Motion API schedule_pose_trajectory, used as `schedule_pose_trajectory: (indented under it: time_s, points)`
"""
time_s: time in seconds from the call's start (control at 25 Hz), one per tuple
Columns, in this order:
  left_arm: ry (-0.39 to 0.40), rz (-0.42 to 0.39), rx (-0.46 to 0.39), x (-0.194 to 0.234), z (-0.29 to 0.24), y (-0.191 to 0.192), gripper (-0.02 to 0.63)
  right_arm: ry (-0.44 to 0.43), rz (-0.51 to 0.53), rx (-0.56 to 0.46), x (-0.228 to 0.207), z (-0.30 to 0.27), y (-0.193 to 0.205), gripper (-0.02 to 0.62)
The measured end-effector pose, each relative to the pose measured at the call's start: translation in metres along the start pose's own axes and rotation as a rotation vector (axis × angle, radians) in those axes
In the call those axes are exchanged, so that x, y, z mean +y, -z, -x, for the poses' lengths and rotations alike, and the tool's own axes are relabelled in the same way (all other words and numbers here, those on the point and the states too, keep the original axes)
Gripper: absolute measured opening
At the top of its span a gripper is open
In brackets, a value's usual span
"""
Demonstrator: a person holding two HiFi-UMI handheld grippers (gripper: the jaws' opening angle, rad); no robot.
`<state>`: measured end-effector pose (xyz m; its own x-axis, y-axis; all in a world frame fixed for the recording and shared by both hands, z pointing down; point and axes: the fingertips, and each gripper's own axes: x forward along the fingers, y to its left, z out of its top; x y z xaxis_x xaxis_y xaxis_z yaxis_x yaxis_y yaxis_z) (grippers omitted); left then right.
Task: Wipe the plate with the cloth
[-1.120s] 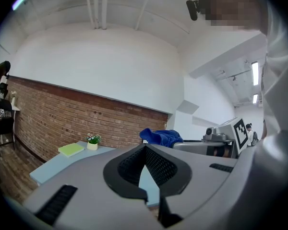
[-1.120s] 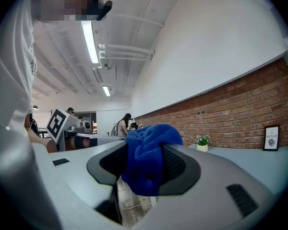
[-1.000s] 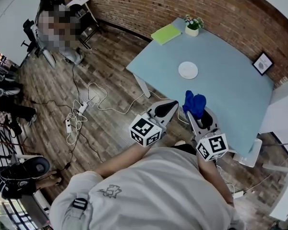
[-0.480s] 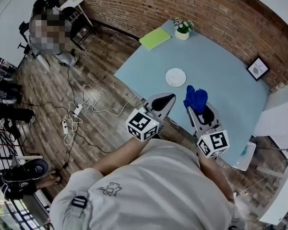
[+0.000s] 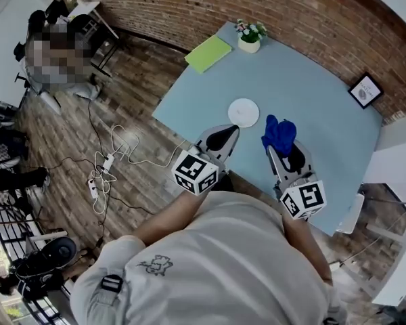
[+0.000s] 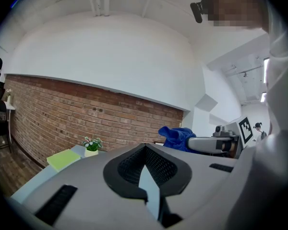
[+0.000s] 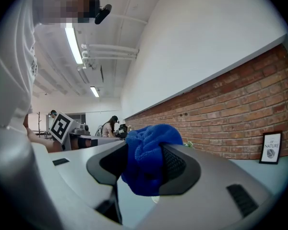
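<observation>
- I am clamping the cloth [image 5: 279,133] in my right gripper [image 5: 282,147], with the plate [image 5: 243,112] unwiped
- My left gripper [image 5: 220,137] is hovering, jaws together
- The next move is calling for lowering the cloth onto the plate

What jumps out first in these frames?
The bright blue cloth, clamped in the right gripper, stands out against the light-blue table. Just beyond the shut, empty left gripper a small white plate lies bare on the table. A red brick wall runs behind the table.

Pale T-shirt [image 5: 223,263], grey claws [image 5: 227,130] [image 5: 279,149], black-and-white marker cubes [image 5: 195,172] [image 5: 302,200]
</observation>
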<state>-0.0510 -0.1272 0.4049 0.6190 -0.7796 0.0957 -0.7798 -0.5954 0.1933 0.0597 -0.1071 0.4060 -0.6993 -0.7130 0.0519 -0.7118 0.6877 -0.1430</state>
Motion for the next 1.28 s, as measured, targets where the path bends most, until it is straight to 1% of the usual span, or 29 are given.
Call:
schedule_pose_trajectory:
  time_s: [0.08, 0.2, 0.32, 0.36, 0.48, 0.6, 0.72, 0.88, 0.96, 1.08, 1.16, 1.2, 1.28]
  points:
    - [0.014, 0.015, 0.017, 0.013, -0.014, 0.003, 0.006, 0.011, 0.0, 0.008, -0.009, -0.014, 0.002, 0.175]
    - [0.055, 0.028, 0.042, 0.031, -0.031, 0.006, 0.006, 0.033, -0.021, 0.027, -0.019, -0.039, 0.008, 0.175]
    - [0.079, 0.044, 0.079, 0.057, -0.049, 0.011, 0.006, 0.043, 0.023, 0.059, -0.027, -0.069, 0.014, 0.175]
    - [0.084, 0.052, 0.092, 0.066, -0.056, 0.015, 0.006, 0.048, 0.023, 0.074, -0.032, -0.079, 0.02, 0.175]
    - [0.098, 0.065, 0.132, 0.093, -0.075, 0.026, 0.006, 0.072, -0.018, 0.125, -0.052, -0.11, 0.045, 0.176]
    - [0.115, 0.087, 0.199, 0.112, -0.085, 0.046, 0.008, 0.121, -0.075, 0.189, -0.064, -0.128, 0.072, 0.176]
    - [0.13, 0.113, 0.28, 0.129, -0.102, 0.079, 0.008, 0.141, -0.117, 0.246, -0.081, -0.143, 0.099, 0.176]
    - [0.144, 0.13, 0.402, 0.152, -0.133, 0.137, 0.008, 0.145, -0.221, 0.32, -0.113, -0.166, 0.146, 0.176]
    - [0.139, 0.155, 0.445, 0.167, -0.143, 0.165, 0.008, 0.16, -0.232, 0.354, -0.126, -0.174, 0.17, 0.176]
    - [0.128, 0.185, 0.511, 0.189, -0.16, 0.211, 0.009, 0.162, -0.204, 0.424, -0.144, -0.187, 0.216, 0.176]
    - [0.124, 0.207, 0.575, 0.197, -0.163, 0.236, 0.029, 0.157, -0.207, 0.48, -0.148, -0.19, 0.242, 0.176]
    - [0.118, 0.231, 0.601, 0.201, -0.165, 0.247, 0.045, 0.156, -0.212, 0.501, -0.15, -0.192, 0.252, 0.176]
    - [0.09, 0.304, 0.641, 0.211, -0.165, 0.267, 0.097, 0.157, -0.226, 0.532, -0.15, -0.194, 0.27, 0.176]
